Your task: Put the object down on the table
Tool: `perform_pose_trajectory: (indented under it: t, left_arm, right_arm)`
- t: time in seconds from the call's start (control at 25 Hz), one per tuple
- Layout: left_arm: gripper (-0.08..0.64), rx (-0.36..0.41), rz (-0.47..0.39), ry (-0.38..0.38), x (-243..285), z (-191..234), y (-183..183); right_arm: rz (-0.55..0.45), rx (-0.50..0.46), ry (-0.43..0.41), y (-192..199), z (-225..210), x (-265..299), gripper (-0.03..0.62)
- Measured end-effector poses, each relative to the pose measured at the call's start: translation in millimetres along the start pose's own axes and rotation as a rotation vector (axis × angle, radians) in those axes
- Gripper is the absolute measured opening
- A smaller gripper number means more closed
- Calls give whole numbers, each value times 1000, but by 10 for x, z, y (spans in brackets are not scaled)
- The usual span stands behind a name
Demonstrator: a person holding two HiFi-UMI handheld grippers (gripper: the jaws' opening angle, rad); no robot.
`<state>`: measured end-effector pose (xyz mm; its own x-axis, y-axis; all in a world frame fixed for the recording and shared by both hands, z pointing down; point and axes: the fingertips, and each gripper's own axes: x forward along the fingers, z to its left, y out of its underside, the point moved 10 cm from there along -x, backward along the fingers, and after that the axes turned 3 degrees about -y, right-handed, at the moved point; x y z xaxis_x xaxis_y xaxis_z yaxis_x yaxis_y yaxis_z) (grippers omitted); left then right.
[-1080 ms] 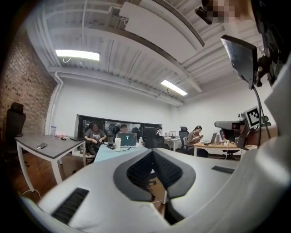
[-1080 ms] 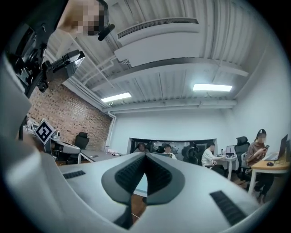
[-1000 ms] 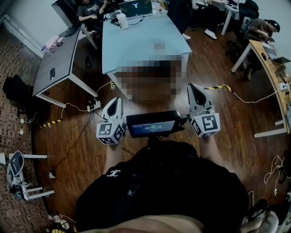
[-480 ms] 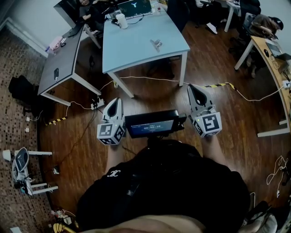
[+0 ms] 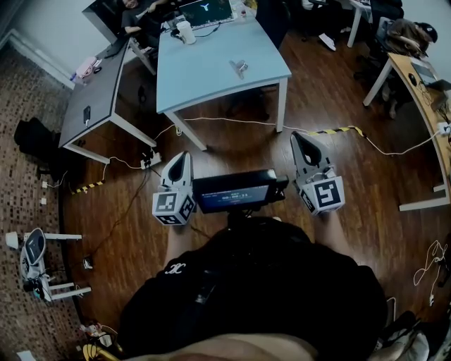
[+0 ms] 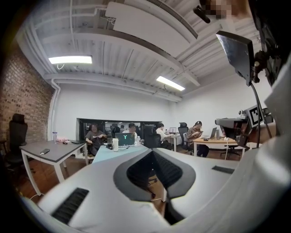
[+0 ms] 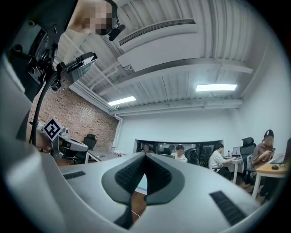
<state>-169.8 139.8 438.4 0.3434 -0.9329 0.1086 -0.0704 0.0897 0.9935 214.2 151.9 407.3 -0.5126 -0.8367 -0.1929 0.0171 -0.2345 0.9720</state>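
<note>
A small silvery object lies on the light blue table at the top of the head view, well ahead of both grippers. My left gripper and right gripper hang side by side over the wooden floor, short of the table. Each is shut with nothing between its jaws. In the left gripper view the dark pads meet at their tips, with the blue table beyond them. In the right gripper view the pads are also pressed together.
A white cup and a laptop stand at the table's far end, where people sit. A grey desk is at the left, a wooden desk at the right. Cables and striped tape cross the floor. A small screen sits between the grippers.
The blue table and the object on it have drifted slightly left in the head view. Both grippers stay shut and have barely moved.
</note>
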Motion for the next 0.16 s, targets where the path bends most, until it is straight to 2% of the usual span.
perform_pose_trajectory:
  t: [0.16]
  left_arm:
    - [-6,2,-14,-15,-10,-4,-22]
  right_arm:
    - [-3,1,-1,14,7,-21,-23]
